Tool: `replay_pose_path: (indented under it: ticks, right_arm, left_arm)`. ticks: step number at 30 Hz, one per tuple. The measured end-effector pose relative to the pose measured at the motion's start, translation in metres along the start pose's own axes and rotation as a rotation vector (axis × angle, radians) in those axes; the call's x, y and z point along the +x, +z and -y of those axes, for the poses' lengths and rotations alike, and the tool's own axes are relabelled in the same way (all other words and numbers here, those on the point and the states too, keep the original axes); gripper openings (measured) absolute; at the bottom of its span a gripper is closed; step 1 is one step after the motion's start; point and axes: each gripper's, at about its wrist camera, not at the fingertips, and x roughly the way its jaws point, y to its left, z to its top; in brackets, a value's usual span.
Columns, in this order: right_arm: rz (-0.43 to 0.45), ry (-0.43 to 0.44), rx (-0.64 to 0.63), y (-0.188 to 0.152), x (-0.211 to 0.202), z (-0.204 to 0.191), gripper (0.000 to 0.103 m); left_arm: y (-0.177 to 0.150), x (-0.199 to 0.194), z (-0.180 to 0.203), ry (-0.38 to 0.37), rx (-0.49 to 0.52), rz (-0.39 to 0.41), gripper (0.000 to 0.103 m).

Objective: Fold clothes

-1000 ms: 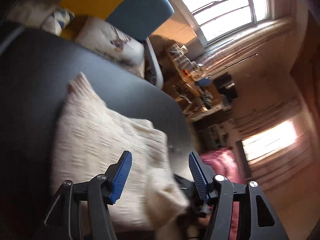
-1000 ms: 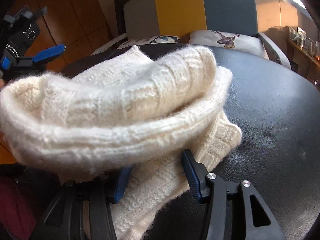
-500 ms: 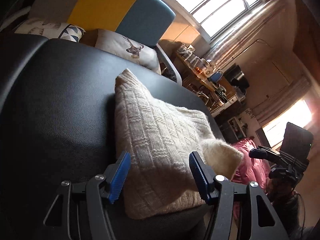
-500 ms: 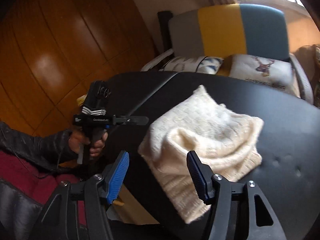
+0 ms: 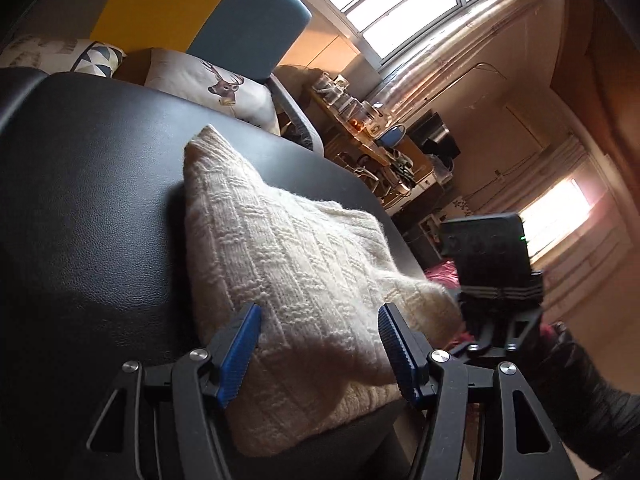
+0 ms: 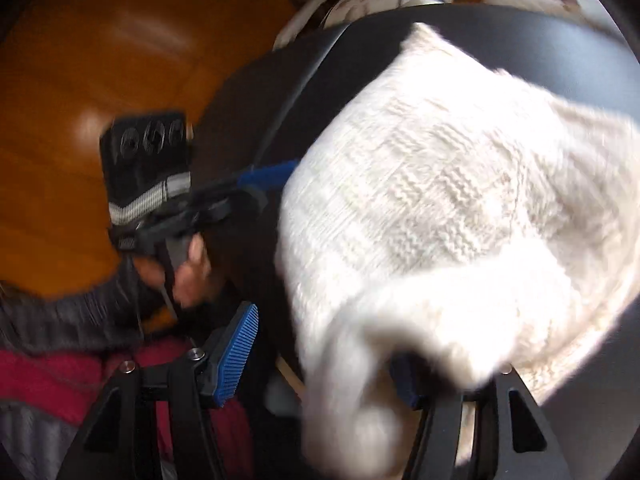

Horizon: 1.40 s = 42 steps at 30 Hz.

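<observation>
A folded cream knit sweater [image 5: 304,280] lies on a black padded bench [image 5: 92,208], filling the middle of the left wrist view. Its near edge hangs at the bench's front rim, lower centre, and its far corner points toward the upper left. Bare black surface stretches wide to the left of the knit and in a narrower band behind it, toward the deer cushion [image 5: 216,86] on a yellow and teal chair [image 5: 224,12] at the top.

The left claw [image 5: 320,350] stands open, its blue pads on either side of the sweater's near part without pinching it; whether the pads brush the wool I cannot tell. At right in that view the right claw's black body [image 5: 492,272] and a dark sleeve [image 5: 588,400] show, with its fingers cut off from sight.

The right wrist view is smeared with motion blur. There the sweater [image 6: 452,208] fills the right half, and a loose fold droops over the right claw [image 6: 320,364] at lower centre, covering its right pad. The left pad [image 6: 236,354] is bare and stands wide of the fold, so the jaws look parted, not closed on the wool. Only this view shows the left claw [image 6: 256,184] from outside, held by a hand [image 6: 192,268] at mid left, its blue finger just beside the sweater's left edge, before an orange wood wall [image 6: 80,80].
</observation>
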Motion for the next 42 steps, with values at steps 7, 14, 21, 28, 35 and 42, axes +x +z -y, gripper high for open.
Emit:
replay_pose_path:
  ticks: [7,14,21,28,35,42]
  right_arm:
    - [0.08,0.169,0.088,-0.068,-0.009,0.017,0.058]
    - [0.268,0.084,0.133,-0.117,-0.016,0.035,0.043]
    - [0.485,0.216,0.292,-0.144,-0.029,0.042,0.052]
    - [0.499,0.175,0.328,-0.135,-0.012,0.032,0.052]
    - [0.517,0.156,0.372,-0.133,-0.004,0.034,0.042]
    - [0.557,0.161,0.401,-0.139,-0.009,0.024,0.048]
  left_arm:
    - [-0.011,0.019,0.007,0.067,0.21,-0.186,0.061]
    - [-0.03,0.006,0.03,0.065,0.348,-0.25,0.061]
    - [-0.085,0.006,0.076,0.219,0.757,-0.264,0.061]
    - [-0.081,0.038,0.062,0.352,0.808,-0.229,0.037]
    - [-0.098,0.015,0.064,0.334,0.994,-0.263,0.005]
    - [-0.105,0.015,0.029,0.336,0.954,-0.364,0.0]
